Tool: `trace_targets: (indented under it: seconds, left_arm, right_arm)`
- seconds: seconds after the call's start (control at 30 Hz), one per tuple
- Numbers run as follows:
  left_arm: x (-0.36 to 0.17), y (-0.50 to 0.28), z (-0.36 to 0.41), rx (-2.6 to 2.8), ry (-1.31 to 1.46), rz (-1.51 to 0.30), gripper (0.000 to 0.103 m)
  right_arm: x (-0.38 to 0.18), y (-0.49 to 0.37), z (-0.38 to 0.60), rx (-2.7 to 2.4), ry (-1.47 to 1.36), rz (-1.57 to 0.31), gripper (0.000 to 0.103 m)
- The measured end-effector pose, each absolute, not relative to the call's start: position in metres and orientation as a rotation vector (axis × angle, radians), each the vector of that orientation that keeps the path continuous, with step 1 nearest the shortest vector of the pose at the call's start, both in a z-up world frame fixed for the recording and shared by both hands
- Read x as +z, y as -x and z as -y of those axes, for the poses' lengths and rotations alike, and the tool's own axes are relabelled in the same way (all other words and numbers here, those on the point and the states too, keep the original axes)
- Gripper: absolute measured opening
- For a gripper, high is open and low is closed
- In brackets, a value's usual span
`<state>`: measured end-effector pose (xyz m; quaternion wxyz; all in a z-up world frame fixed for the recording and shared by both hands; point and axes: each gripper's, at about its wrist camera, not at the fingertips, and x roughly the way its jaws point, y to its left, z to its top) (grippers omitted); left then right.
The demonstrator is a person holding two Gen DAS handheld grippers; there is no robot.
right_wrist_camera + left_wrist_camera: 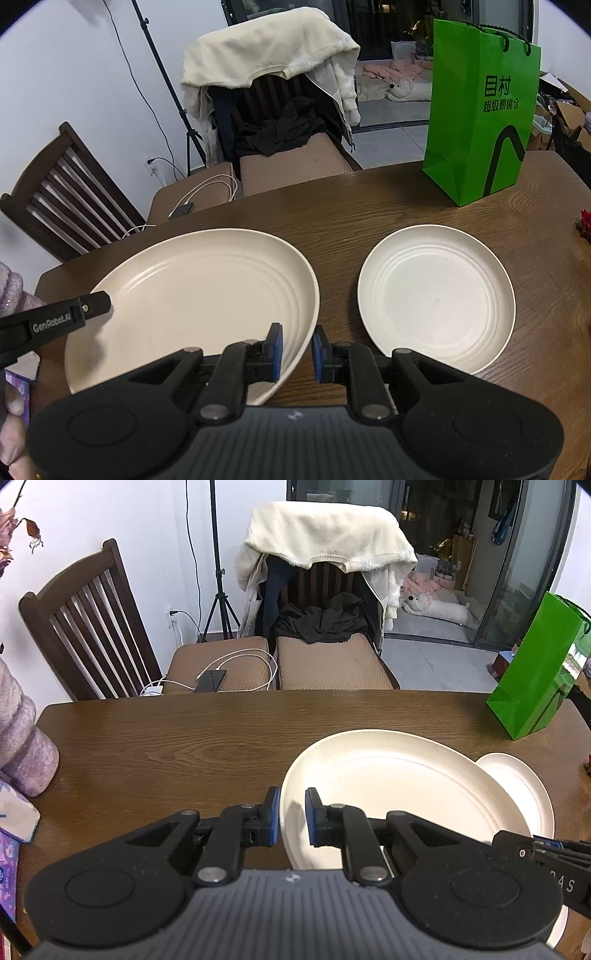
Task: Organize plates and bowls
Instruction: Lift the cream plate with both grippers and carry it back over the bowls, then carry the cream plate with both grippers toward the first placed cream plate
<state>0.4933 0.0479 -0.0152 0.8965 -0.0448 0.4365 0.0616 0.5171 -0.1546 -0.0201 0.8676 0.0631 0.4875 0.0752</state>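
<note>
Two grippers share one load: the left gripper (292, 818) pinches the near-left rim of the large plate (199, 295), and the right gripper (297, 352) pinches its near-right rim, each with its jaws drawn close on the thin edge. The large plate appears lifted and tilted, its far edge standing above the wooden table (369, 206). Judged from the task, the step in hand is to carry this plate and set it with the small plate (437, 299), which lies flat on the table just to the right of the large one.

Recommendations for the step:
- Keep both hands level with each other — any twist between the two grips could flex or slip a rim held only at its edge.
- Hold the pinch firm on both sides until the plate is fully borne by what is under it.
- Since the held plate is the wider one, stacking it on top of the smaller would likely sit unsteadily; the sounder order is large below, small above.
- Keep well clear of the green paper bag (480, 110), which stands upright beyond the small plate.

Count — plates: two, one large and one small. Bowls: none visible in either view. Grippers: two. Chairs beyond the large plate: two, one draped with a cream garment (266, 48).
</note>
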Motion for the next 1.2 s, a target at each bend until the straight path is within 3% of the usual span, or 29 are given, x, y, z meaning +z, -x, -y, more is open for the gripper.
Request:
trace_targets:
  seconds: [1.2]
  left_arm:
    - [0.008, -0.395, -0.106, 0.111, 0.09, -0.878, 0.015]
  right_arm:
    - [0.012, -0.421, 0.099, 0.164, -0.136, -0.995, 0.016]
